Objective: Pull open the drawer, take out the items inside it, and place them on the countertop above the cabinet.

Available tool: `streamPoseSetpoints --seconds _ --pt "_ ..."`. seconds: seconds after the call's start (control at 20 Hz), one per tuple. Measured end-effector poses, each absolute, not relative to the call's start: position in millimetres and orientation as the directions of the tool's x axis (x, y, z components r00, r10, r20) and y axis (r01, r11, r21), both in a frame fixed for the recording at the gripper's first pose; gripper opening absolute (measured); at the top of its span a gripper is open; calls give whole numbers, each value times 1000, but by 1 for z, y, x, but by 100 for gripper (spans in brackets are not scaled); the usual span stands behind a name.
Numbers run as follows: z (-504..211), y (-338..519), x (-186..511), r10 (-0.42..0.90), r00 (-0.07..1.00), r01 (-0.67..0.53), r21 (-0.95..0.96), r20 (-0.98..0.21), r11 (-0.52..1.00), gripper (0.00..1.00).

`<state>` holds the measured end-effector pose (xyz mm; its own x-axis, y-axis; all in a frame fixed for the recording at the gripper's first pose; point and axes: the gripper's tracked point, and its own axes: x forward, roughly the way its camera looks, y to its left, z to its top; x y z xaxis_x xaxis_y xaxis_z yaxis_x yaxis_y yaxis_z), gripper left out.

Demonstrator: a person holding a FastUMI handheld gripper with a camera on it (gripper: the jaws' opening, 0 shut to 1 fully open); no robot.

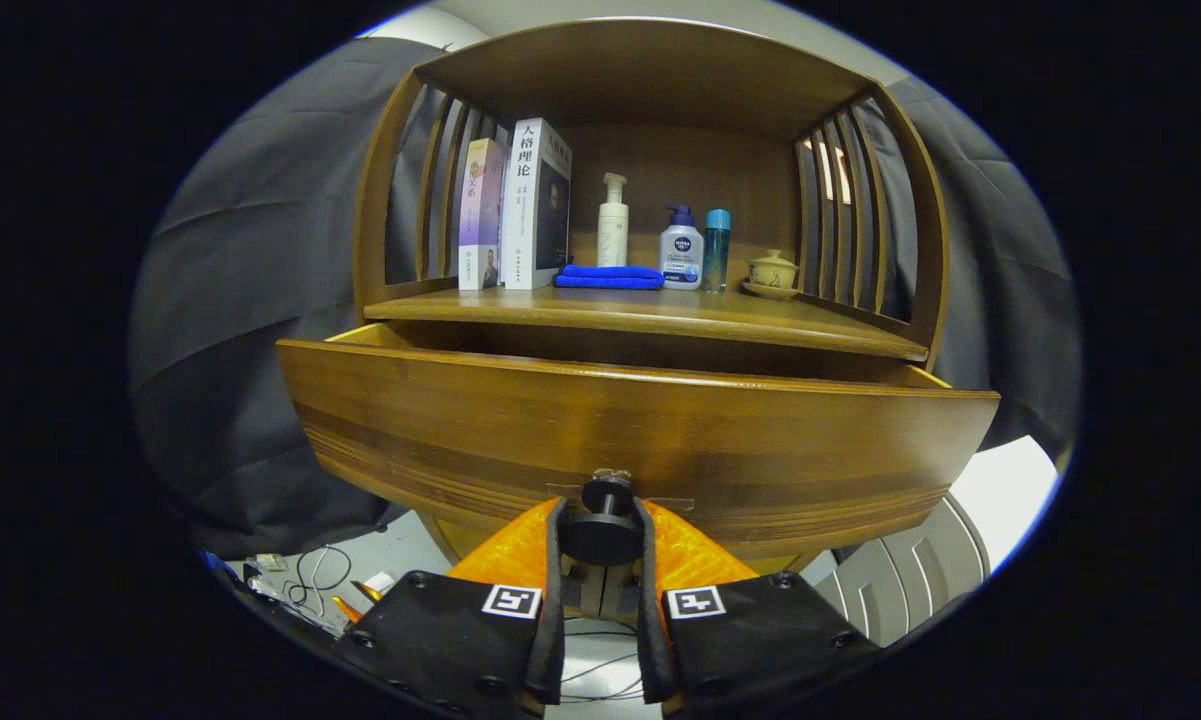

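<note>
Drawer (640,430) front stands right ahead of the claw (600,535), pulled out from the wooden cabinet (650,70) so a dark gap shows behind its top edge; what lies inside it can't be seen from here. Its black round knob (605,525) sits between the two black fingers (556,590), which are closed in against both sides of it, clamped on the knob. Just above and beyond the drawer front is the countertop (660,312), a shelf under the cabinet's curved roof. On it, off to the left beyond the fingers, two books (520,205) stand upright side by side; straight ahead lies a folded blue cloth (608,277) with a white pump bottle (613,222) behind it; just right of those stand a blue-capped pump bottle (681,250) and a slim teal bottle (717,248); farthest right rests a small lidded cup on a saucer (772,273)
</note>
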<state>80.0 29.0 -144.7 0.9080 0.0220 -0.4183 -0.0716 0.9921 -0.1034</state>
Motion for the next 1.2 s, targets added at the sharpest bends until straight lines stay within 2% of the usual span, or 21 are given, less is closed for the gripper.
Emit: streamPoseSetpoints --seconds 1.2 --pt "-152 51 -31 127 898 -195 -121 -421 973 32"
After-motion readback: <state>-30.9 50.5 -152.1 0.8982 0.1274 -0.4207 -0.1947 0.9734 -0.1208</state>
